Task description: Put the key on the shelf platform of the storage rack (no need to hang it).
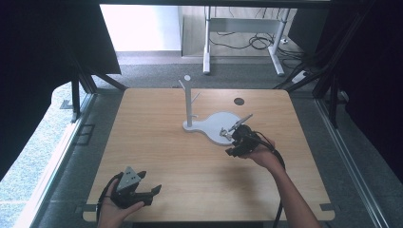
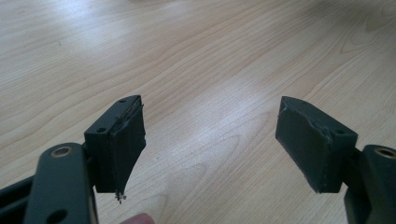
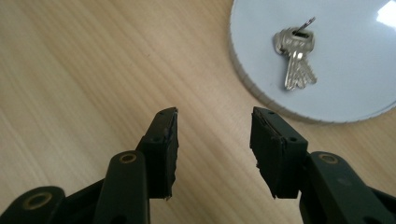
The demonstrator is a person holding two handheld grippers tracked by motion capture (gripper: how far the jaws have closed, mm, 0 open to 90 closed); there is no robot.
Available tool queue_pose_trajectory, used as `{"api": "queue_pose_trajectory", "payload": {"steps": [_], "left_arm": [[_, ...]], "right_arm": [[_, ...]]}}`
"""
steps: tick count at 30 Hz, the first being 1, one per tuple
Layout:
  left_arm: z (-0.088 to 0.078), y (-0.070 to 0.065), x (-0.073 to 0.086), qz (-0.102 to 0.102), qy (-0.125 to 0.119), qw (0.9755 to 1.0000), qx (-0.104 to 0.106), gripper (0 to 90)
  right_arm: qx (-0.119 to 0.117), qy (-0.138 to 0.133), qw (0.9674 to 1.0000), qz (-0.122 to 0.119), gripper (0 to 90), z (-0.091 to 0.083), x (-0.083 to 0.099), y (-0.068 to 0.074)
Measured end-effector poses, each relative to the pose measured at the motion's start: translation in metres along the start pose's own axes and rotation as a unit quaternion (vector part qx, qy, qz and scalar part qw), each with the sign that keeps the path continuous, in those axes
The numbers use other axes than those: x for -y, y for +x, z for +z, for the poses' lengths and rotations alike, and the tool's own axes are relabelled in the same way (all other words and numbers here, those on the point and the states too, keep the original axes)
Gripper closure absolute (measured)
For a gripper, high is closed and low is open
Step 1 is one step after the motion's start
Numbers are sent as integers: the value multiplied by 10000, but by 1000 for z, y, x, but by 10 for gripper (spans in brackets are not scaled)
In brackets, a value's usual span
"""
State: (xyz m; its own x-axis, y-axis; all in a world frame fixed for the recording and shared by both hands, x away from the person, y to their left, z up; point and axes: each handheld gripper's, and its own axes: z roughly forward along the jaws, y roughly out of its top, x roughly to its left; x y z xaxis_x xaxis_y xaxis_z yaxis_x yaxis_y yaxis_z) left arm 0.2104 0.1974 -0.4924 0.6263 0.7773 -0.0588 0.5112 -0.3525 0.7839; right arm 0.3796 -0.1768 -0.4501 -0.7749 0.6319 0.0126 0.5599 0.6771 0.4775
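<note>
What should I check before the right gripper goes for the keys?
1. Right gripper jaws apart and nothing between them: ok.
2. Keys lying flat on the white tray, in plain sight: ok.
3. Right gripper lined up on the keys: not ok; in the right gripper view they sit up and to the right of the jaws, which are over bare table.
4. Stand upright with free pegs: ok.
5. Left gripper open, out of the way near the table's front edge: ok.
6. Whether the key ring can be gripped: cannot tell.
</note>
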Motion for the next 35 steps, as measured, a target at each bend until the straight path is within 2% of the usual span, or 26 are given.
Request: {"api": "queue_pose_trajectory", "payload": {"steps": [5, 9, 10, 19, 25, 26, 28, 30, 35], "left_arm": [[2, -1, 0, 31, 28, 10000, 4, 243], [2, -3, 0, 53, 52, 10000, 28, 242], [2, -3, 0, 57, 54, 10000, 24, 242], [2, -3, 0, 53, 41, 10000, 10, 242], [1, -4, -1, 61, 21, 10000, 3, 243], [2, -5, -1, 62, 23, 10000, 10, 243], [3, -6, -1, 77, 43, 10000, 12, 243], [4, -7, -1, 98, 51, 9999, 25, 243], [4, -7, -1, 114, 57, 9999, 36, 243]], "right_arm": [[-121, -300, 9995, 46, 522, -5, 26, 10], [-115, -436, 9990, 61, 521, -5, 38, 15], [-127, -490, 9987, 91, 521, -4, 47, 17], [-18, -639, 9975, 288, 521, -1, 87, 23], [3, -837, 9953, 490, 524, 2, 114, 27], [-6, -780, 9956, 515, 519, 4, 118, 27], [26, -757, 9958, 508, 520, 4, 119, 27], [36, -824, 9950, 558, 520, 3, 120, 26], [133, -1014, 9935, 494, 508, 1, 118, 28]]}}
